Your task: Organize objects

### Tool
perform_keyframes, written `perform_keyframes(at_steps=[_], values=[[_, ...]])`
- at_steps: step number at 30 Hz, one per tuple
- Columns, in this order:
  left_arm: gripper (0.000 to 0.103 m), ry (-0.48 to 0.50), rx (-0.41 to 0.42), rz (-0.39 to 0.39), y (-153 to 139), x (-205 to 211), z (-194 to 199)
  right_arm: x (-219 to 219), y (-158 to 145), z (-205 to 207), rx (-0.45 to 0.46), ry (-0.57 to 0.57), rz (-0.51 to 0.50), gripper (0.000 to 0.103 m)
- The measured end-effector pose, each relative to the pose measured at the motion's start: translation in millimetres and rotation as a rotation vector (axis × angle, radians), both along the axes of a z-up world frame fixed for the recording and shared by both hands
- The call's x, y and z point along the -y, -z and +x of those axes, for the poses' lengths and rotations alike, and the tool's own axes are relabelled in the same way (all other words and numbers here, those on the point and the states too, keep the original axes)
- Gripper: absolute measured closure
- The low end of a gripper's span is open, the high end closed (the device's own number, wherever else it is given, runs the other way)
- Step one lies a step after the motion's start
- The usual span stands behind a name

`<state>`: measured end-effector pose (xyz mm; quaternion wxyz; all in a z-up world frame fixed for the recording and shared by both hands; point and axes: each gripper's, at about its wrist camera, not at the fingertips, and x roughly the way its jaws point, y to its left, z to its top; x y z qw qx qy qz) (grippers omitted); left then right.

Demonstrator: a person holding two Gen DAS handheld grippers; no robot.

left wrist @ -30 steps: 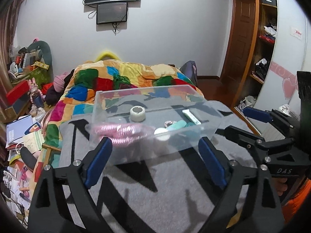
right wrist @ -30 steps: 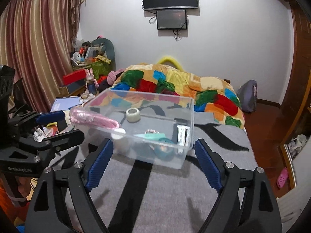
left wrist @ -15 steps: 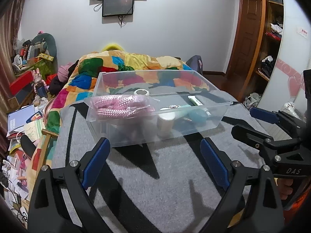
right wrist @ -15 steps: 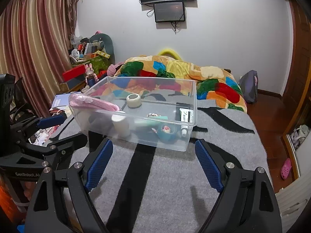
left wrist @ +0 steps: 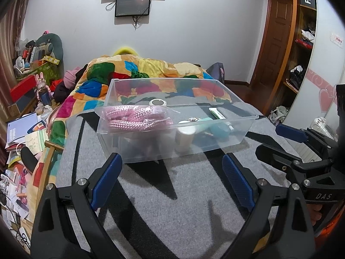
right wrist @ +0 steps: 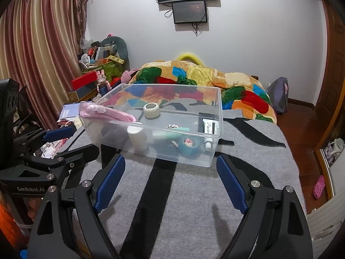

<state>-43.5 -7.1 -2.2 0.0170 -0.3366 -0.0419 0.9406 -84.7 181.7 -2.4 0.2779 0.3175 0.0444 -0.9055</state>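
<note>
Left wrist view puts your left gripper (left wrist: 171,176) nearest, its blue-padded fingers (left wrist: 106,179) spread wide over the grey blanket (left wrist: 172,205) with black stripes, holding nothing. Your right gripper (right wrist: 170,176) is just as wide apart and empty, hovering over the same blanket on the other side. Each tool shows at the edge of the other's view.

Just beyond both sets of fingertips, apart from them, sits the clear plastic bin (left wrist: 241,133) on the blanket. At its near left corner a bagged coil of pink rope (left wrist: 133,118) rises above the rim. Beside it stands a white cylinder (right wrist: 138,138), upright against the front wall. To your right of that lie a teal tape roll (right wrist: 188,145) and a white tube (right wrist: 210,128) along the bin's right wall. Farther back on the bin floor rests a white tape roll (right wrist: 151,110).

Behind the bin a patchwork quilt (right wrist: 237,86) is heaped up, and a dark screen (right wrist: 189,11) hangs on the far wall.
</note>
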Motion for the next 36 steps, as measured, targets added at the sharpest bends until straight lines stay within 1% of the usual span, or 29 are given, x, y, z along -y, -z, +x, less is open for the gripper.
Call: perform_keyframes(at_steps=[29,36], values=[[0.008,0.014,0.007,0.007,-0.4,-4.2,0.2,2.1,0.9,1.1,0.008,-0.009,-0.001,0.017],[0.008,0.016,0.007,0.024,-1.4,-4.4,-0.1,1.9,0.4,1.4,0.01,-0.011,-0.002,0.017]])
